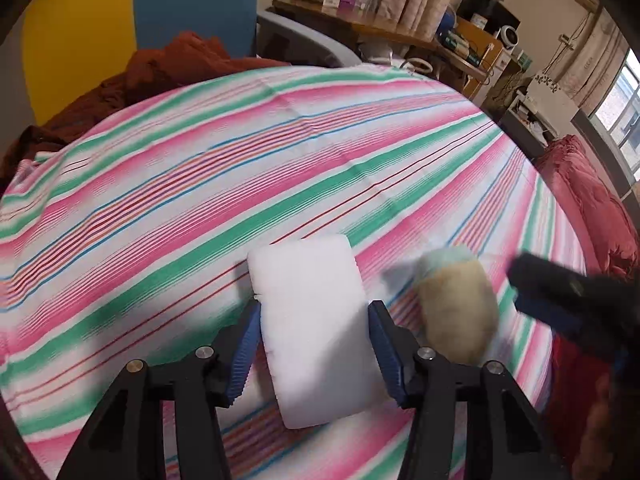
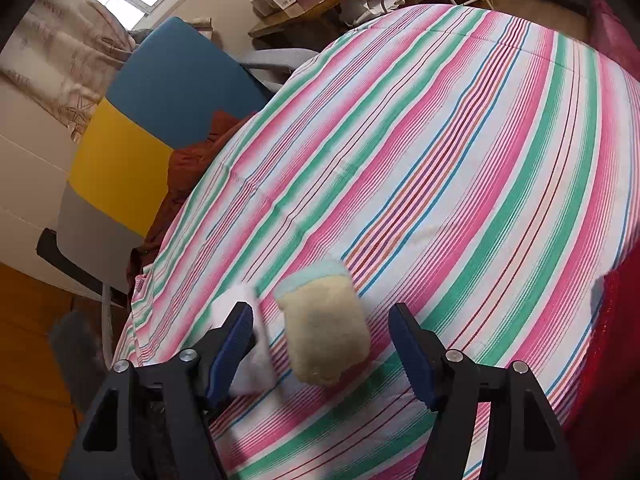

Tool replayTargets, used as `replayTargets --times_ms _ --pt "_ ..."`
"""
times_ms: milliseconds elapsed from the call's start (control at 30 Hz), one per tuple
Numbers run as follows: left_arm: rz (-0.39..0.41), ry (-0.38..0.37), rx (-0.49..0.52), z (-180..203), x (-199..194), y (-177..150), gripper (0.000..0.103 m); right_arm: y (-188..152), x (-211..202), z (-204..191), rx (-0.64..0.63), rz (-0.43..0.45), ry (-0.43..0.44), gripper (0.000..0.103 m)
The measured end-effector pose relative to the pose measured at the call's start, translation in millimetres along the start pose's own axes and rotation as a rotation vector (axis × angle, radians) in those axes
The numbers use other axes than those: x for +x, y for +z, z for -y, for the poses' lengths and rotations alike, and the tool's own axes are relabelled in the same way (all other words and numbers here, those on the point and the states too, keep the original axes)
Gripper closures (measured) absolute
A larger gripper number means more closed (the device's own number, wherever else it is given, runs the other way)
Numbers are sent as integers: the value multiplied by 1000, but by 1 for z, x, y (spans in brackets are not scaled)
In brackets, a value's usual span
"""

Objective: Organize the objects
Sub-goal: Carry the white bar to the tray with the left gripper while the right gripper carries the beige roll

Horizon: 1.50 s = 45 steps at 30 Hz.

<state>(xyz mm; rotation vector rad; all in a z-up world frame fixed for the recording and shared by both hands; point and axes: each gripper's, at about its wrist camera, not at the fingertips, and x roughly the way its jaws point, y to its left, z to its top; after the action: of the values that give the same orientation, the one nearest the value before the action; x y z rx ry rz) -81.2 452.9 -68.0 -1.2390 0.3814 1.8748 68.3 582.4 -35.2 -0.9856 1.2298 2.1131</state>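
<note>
White foam, a rectangular sponge block (image 1: 316,332), is seen in the left wrist view between the blue pads of the left gripper (image 1: 314,354), which appear pressed against its long sides; its long axis runs forward along the fingers. A beige scrub sponge (image 1: 456,304) lies just right of it on the striped sheet (image 1: 200,184).

In the right wrist view, the right gripper (image 2: 322,352) is spread wide, the beige sponge lying between its fingers, untouched, long axis forward.
</note>
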Motion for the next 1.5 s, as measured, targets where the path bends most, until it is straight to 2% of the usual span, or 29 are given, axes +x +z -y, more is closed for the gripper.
replayTargets --times_ms 100,333,367,400,433,467,600,833,933,1067,1233,1367,1500 --pt "24 21 -16 -13 -21 -21 48 -4 10 -8 -47 -42 -41 29" --pt "53 43 -32 -27 -52 -82 48 -10 22 -23 -139 -63 -118 27" --pt "49 38 -26 -26 -52 -90 48 -11 24 -28 -165 -59 -141 29" --pt "44 36 -30 -26 -50 -96 48 -13 26 -33 -201 -55 -164 41" --pt "42 34 -36 -28 -48 -101 47 -15 29 -39 -240 -59 -190 48" --pt "73 29 -27 -28 -47 -105 47 -15 32 -40 -259 -65 -209 55" --pt "87 45 -3 -24 -50 -109 45 -17 40 -43 -290 -84 -216 54" --pt "108 12 -24 -29 -50 -112 46 -20 51 -51 -348 -112 -223 55" --pt "92 10 -55 -31 -59 -113 48 -18 47 -50 -336 -110 -196 56" --pt "157 20 -48 -29 -93 -122 48 -18 38 -55 -354 -84 -134 56" --pt "237 46 -102 -39 -145 -136 47 -26 34 -77 -427 -75 -59 56" --pt "308 84 -175 -66 -186 -152 47 -40 27 -93 -499 -94 16 56" --pt "367 141 -261 -104 -220 -174 47 -74 9 -125 -598 -126 76 56"
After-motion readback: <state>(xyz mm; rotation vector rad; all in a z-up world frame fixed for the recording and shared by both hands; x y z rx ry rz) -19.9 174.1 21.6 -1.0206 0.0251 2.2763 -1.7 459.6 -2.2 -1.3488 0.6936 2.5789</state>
